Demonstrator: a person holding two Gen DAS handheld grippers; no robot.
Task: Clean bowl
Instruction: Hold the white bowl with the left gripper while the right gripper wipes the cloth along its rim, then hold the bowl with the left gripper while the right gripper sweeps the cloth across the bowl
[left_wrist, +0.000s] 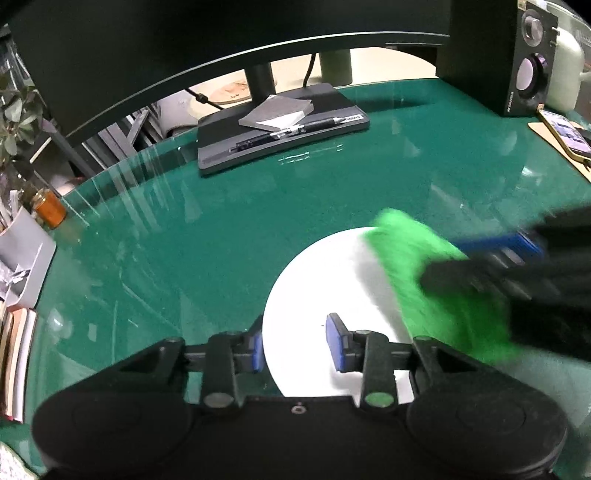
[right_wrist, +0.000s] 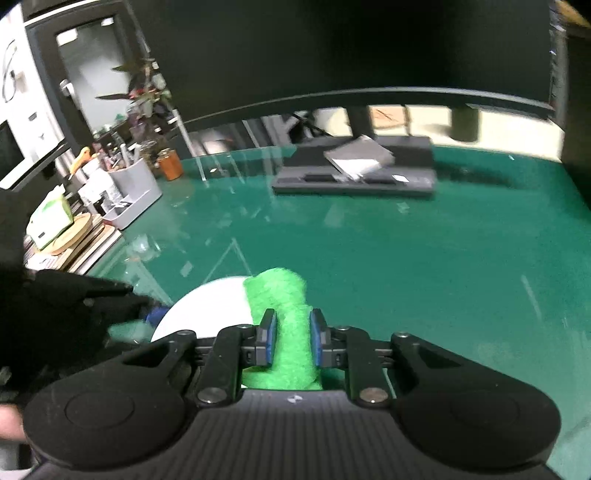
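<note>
Bowl (left_wrist: 325, 280) rim pinched (left), cloth (right_wrist: 284, 332) clamped

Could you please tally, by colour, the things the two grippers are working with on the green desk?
White: 1, the bowl, its rim between the left gripper pads.
Green: 1, the cloth, clamped in the right gripper.
Total: 2.

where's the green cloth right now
The green cloth is clamped in the right gripper, lying over the right side of the white bowl, whose near rim the left gripper straddles.
</note>
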